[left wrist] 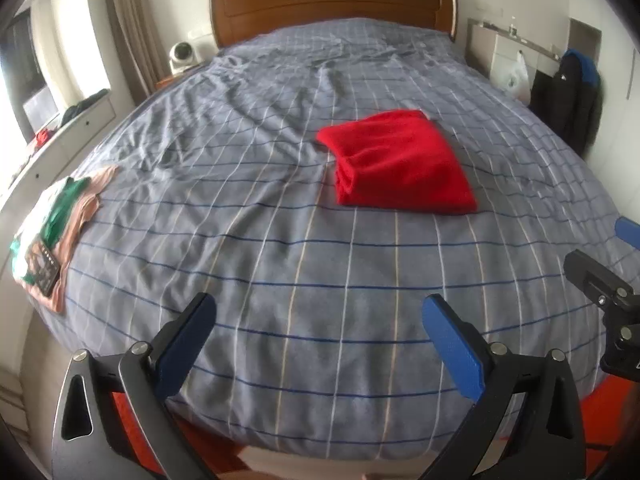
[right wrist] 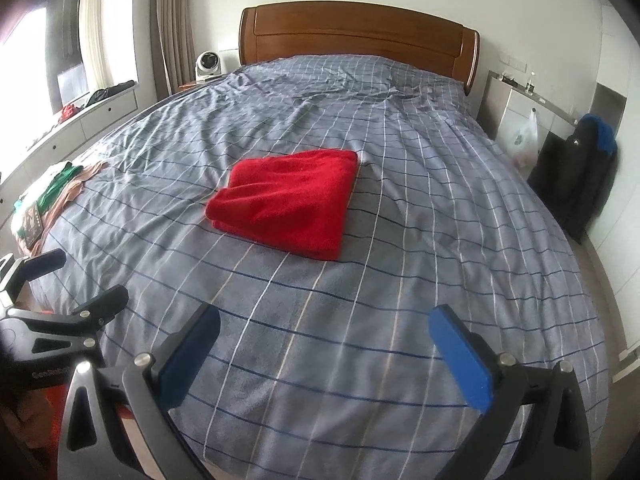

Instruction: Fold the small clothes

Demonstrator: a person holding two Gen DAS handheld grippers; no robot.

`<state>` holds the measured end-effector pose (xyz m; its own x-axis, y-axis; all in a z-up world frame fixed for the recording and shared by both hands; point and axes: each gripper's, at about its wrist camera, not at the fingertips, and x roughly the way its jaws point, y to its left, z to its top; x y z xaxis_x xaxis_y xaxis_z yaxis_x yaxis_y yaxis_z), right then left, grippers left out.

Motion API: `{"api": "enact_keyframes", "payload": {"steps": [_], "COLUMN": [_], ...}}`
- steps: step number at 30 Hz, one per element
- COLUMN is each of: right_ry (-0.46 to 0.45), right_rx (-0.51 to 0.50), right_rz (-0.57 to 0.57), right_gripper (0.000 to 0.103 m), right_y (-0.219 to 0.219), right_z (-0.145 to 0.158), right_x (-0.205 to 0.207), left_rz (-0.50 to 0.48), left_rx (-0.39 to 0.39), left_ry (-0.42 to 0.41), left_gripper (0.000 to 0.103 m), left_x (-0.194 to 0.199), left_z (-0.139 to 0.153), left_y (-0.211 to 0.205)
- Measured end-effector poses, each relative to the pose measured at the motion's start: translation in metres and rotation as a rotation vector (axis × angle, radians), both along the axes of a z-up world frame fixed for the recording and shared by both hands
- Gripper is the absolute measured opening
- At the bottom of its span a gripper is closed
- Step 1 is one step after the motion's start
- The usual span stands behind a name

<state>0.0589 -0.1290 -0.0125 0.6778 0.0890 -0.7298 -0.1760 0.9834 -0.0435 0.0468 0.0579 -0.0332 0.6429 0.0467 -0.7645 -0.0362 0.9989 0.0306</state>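
Note:
A red garment [left wrist: 400, 162] [right wrist: 286, 202] lies folded into a thick rectangle on the middle of the bed, lying flat. My left gripper [left wrist: 318, 312] hangs open over the near part of the bed, well short of the garment, with nothing between its fingers. My right gripper [right wrist: 324, 322] is open too, held above the bed's near edge and just as far from the garment. In the left wrist view the right gripper's tips [left wrist: 596, 256] show at the right edge. The left gripper [right wrist: 80, 280] appears at the left edge of the right wrist view.
The bed [left wrist: 280, 264] [right wrist: 440, 240] has a blue-grey checked cover and a wooden headboard [left wrist: 332, 0]. A heap of green, white and pink clothes [left wrist: 60, 216] [right wrist: 48, 192] lies at its left edge. A dark jacket [right wrist: 580, 176] hangs at the right; a small fan [right wrist: 207, 65] stands by the headboard.

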Motion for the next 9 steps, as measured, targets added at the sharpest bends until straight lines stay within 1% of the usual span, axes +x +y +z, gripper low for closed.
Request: {"api": "enact_keyframes", "payload": {"steps": [4, 9], "right_ry": [0.002, 0.0], "right_rx": [-0.004, -0.003], "right_rz": [-0.01, -0.011], "right_gripper": [0.103, 0.103], "right_y": [-0.0008, -0.002], "right_z": [-0.001, -0.0008], "right_x": [0.0, 0.0], "left_rz": [-0.004, -0.001], "left_rx": [-0.024, -0.005], "left_ry": [-0.011, -0.027], "left_gripper": [0.103, 0.103], "left_x": [-0.0015, -0.0025], "left_z": [0.0009, 0.0022], "left_y": [0.0014, -0.0014]}}
